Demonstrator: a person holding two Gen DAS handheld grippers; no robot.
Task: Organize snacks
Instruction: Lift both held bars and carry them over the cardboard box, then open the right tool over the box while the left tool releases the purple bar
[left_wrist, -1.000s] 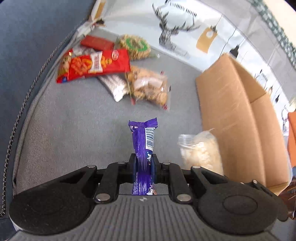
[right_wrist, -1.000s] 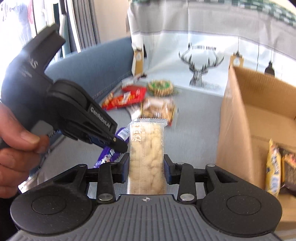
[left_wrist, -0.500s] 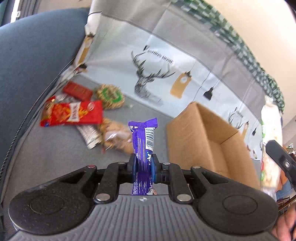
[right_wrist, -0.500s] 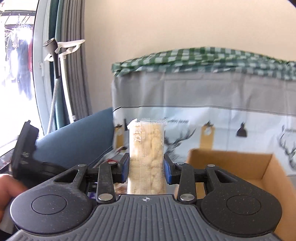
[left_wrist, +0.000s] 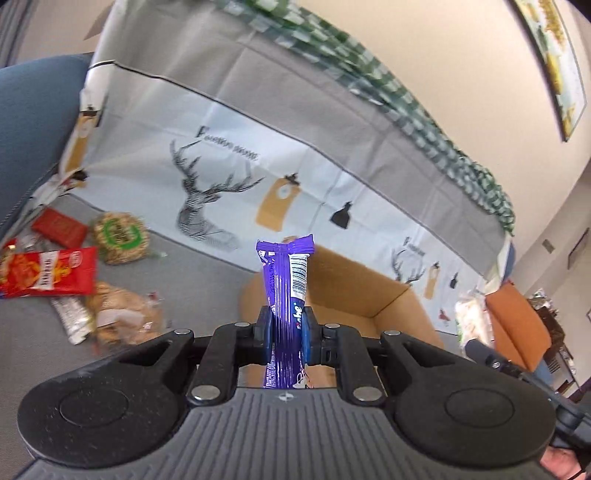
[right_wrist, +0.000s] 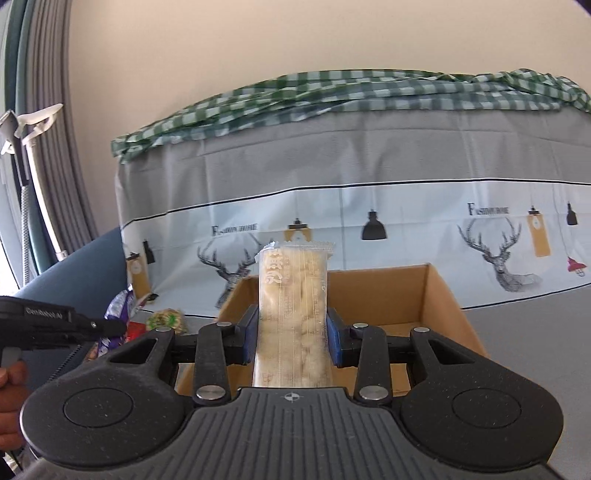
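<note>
Two loaded tools, carton straight ahead.
I grip the purple bar (left_wrist: 286, 295) upright in my left tool (left_wrist: 286, 330); my right tool (right_wrist: 291, 339), nearer the cardboard box (right_wrist: 436, 291), clamps the pale snack pack (right_wrist: 293, 310).

Bright daylight, soft shadows, slight motion blur, strong fisheye bending at edges

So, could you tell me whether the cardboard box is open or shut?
Open: the cardboard box has no lid over it, and its inner walls and floor show from above.
</note>
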